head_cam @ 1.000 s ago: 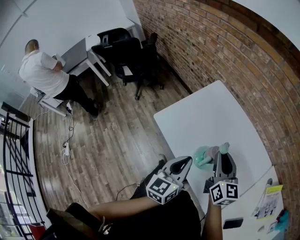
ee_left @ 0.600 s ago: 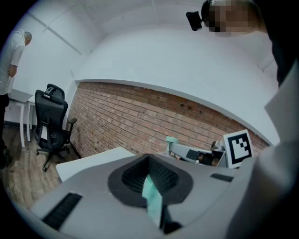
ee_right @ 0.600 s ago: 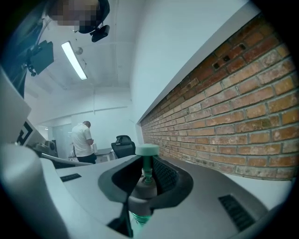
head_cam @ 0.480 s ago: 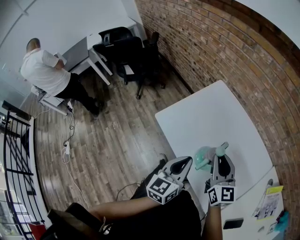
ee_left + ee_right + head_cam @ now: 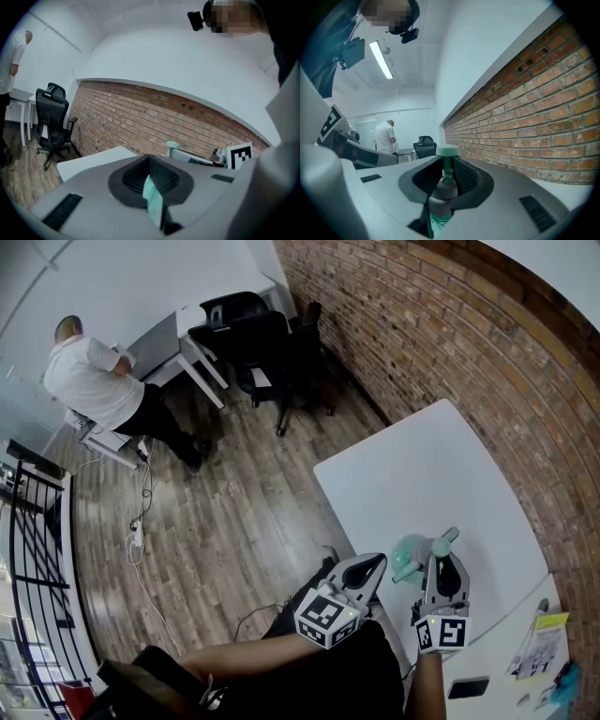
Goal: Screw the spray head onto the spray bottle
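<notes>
In the head view a pale green spray bottle (image 5: 405,557) hangs over the white table (image 5: 412,474) between my two grippers. My right gripper (image 5: 442,554) is shut on the spray head (image 5: 441,543). In the right gripper view its pads clamp the grey collar (image 5: 443,187), with a teal cap (image 5: 447,151) above and the green bottle (image 5: 439,221) below. My left gripper (image 5: 377,562) sits against the bottle's left side. In the left gripper view its jaws are shut on a thin teal strip (image 5: 152,197), apparently part of the bottle.
A brick wall (image 5: 469,343) runs along the table's far side. A dark phone (image 5: 466,687) and papers (image 5: 536,643) lie at the near right. Across the wood floor stand black office chairs (image 5: 253,334), and a person (image 5: 94,381) bends at a desk.
My right gripper has rolled a little with the spray head in it, so its marker cube faces slightly differently. The left gripper and the bottle have stayed where they were.
</notes>
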Demonstrator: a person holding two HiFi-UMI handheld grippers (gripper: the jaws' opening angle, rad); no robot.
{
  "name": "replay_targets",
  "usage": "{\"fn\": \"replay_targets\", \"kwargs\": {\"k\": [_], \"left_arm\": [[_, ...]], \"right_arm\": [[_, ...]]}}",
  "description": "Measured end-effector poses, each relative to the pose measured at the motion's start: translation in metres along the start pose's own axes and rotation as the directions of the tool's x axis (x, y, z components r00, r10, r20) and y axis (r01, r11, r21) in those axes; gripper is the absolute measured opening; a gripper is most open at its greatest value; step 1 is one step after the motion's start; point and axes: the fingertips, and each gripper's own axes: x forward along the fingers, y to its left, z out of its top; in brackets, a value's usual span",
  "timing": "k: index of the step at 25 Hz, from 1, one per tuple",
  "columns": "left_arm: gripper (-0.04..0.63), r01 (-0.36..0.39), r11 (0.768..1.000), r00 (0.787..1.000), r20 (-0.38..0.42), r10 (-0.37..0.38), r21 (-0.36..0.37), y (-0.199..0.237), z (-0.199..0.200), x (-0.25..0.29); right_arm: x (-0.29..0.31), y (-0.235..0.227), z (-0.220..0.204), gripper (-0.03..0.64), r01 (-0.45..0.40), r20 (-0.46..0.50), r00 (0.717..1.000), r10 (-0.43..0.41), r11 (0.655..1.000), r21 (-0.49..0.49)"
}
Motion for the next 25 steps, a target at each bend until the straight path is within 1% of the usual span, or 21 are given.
{"fn": "replay_targets", "kwargs": {"k": [4, 11, 16, 20, 25], "left_arm": [[-0.002, -0.008, 1.0, 1.0, 0.0, 0.008, 0.003, 0.0034, -0.0004, -0.0016], [-0.002, -0.005, 1.0, 1.0, -0.003, 0.005, 0.002, 0.0036, -0.002, -0.0057], [-0.002, -0.004, 1.0, 1.0, -0.003, 0.004, -0.001, 0.0045, -0.0036, -0.0058], [-0.002, 0.005, 1.0, 1.0, 0.0, -0.005, 0.004, 0.001, -0.0019, -0.0047], [-0.002, 0.002, 1.0, 1.0, 0.008, -0.002, 0.0, 0.0004, -0.0006, -0.0031]], "right_arm": [[-0.0009, 0.0028, -0.0009, 0.071, -0.004, 0.038, 0.999, 0.006, 0.999, -0.039], [-0.0071, 0.0054, -0.0056, 0.071, 0.025, 0.084, 0.996, -0.016, 0.993, -0.117], [-0.0082, 0.0056, -0.0083, 0.067, 0.036, 0.09, 0.996, -0.026, 0.993, -0.11], [-0.0061, 0.0058, -0.0072, 0.067, 0.037, 0.077, 0.997, -0.028, 0.991, -0.128], [-0.0087, 0.0056, -0.0066, 0.067, 0.039, 0.087, 0.996, -0.029, 0.992, -0.117]]}}
